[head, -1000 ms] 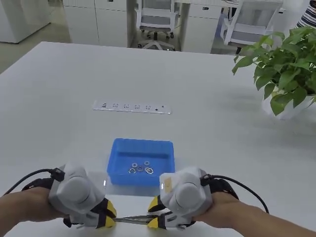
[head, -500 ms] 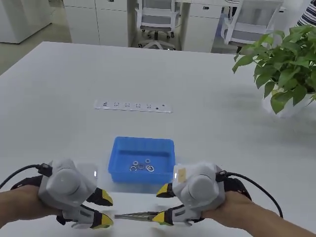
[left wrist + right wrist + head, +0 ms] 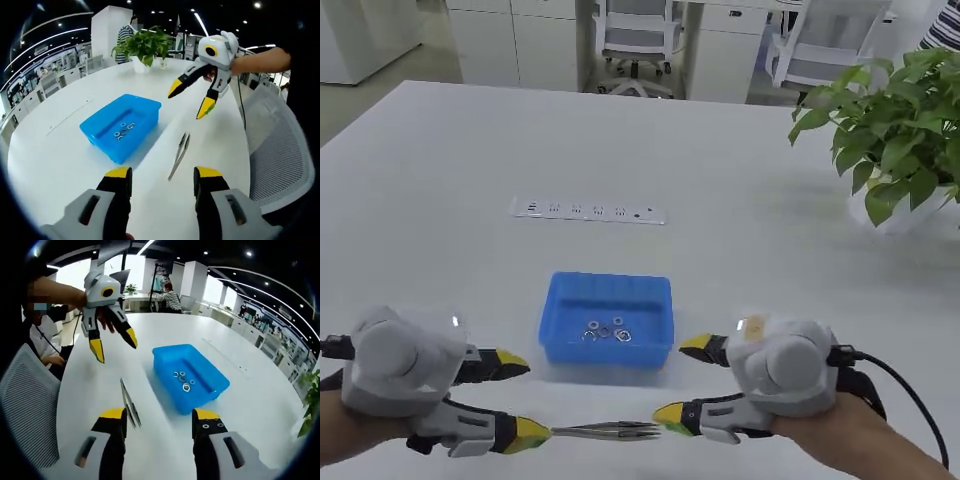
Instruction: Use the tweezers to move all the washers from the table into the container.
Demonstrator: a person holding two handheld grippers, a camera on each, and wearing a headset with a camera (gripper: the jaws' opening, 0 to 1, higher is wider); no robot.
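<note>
Plainly, left tongs point(image 3: 525, 397) and right tongs point(image 3: 678, 380) gape empty, flanking slim metal tweezers point(image 3: 610, 430).

Glossy blue plastic container point(image 3: 607, 312), metal tweezers point(image 3: 610, 430).

Left claw point(image 3: 532, 398), right claw point(image 3: 670, 380) (both agape)

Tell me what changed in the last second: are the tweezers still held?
Both grippers have drawn apart, the left gripper leftward and the right gripper rightward, and both have opened. The tweezers, which they seemed to pinch between them a second ago, are let go and lie on the table between them. The washers in the blue container and the power strip stayed put.
</note>
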